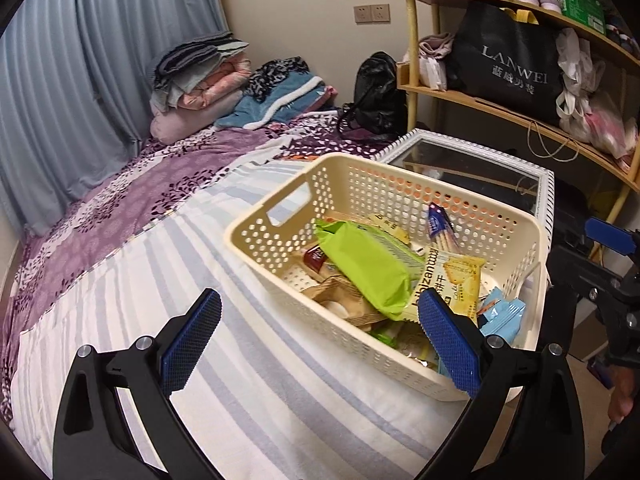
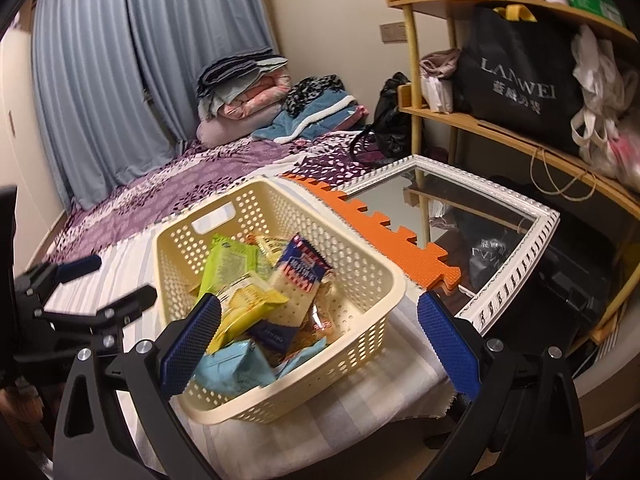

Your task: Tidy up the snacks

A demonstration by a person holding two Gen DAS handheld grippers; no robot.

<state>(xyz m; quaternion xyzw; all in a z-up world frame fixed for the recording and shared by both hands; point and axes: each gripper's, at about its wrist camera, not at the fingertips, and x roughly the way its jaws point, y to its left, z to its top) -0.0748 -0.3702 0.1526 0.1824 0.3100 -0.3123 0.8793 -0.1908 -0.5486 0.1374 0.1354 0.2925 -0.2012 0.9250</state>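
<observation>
A cream perforated basket (image 1: 352,184) sits on the striped bed sheet and holds several snack packs: a lime green pack (image 1: 368,268), a yellow cracker pack (image 1: 460,280), light blue packs (image 1: 502,316) and a blue-and-red cracker pack (image 2: 300,272). My left gripper (image 1: 320,340) is open and empty, low over the sheet at the basket's near left corner. My right gripper (image 2: 318,340) is open and empty, just above the basket's (image 2: 360,264) near end. The left gripper also shows in the right wrist view (image 2: 108,280).
A white-framed mirror (image 2: 516,280) and orange foam mat (image 2: 384,236) lie right of the basket. Wooden shelves (image 1: 500,108) with a black bag stand at the right. Folded blankets (image 1: 204,76) lie at the bed's far end by blue curtains (image 1: 80,80).
</observation>
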